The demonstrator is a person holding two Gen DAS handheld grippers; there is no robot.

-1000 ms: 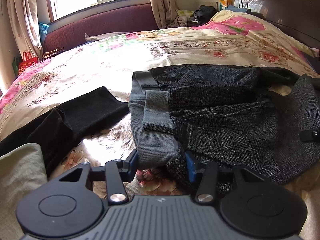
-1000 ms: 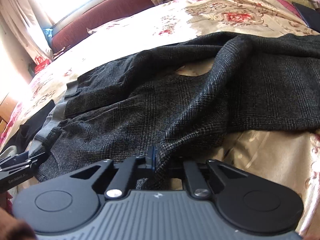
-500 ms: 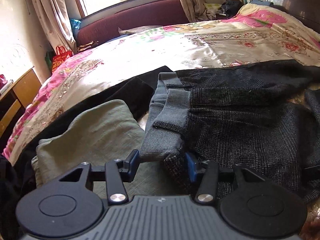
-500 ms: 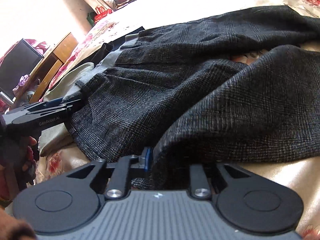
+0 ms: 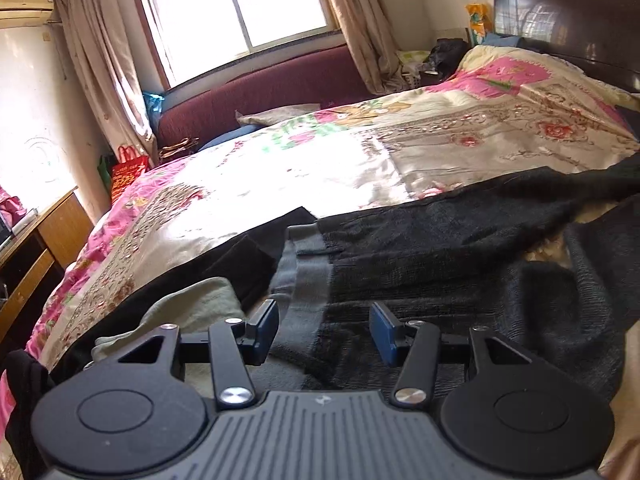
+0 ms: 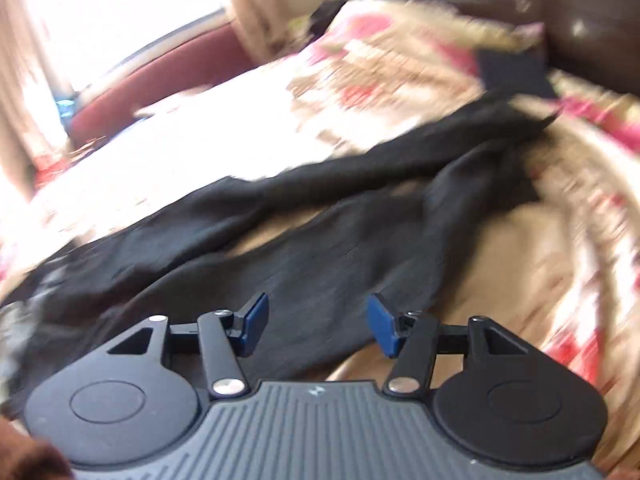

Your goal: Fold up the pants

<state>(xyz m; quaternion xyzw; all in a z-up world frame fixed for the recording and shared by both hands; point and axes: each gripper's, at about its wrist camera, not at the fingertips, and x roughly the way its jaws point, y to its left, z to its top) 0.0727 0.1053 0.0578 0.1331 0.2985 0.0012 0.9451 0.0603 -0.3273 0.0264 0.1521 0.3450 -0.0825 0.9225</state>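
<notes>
Dark grey checked pants lie across the near side of the bed, their grey waistband at the left. My left gripper is open and empty, just above the waistband end. In the blurred right wrist view the pants stretch with both legs running up to the right. My right gripper is open and empty above the nearer leg.
A grey-green folded garment and a black garment lie left of the waistband. The floral bedspread spreads beyond. A dark headboard is at the right, a wooden cabinet at the left.
Both grippers have let go of the pants and opened. The left one drew back and tilted up. The right one swung right, toward the legs.
</notes>
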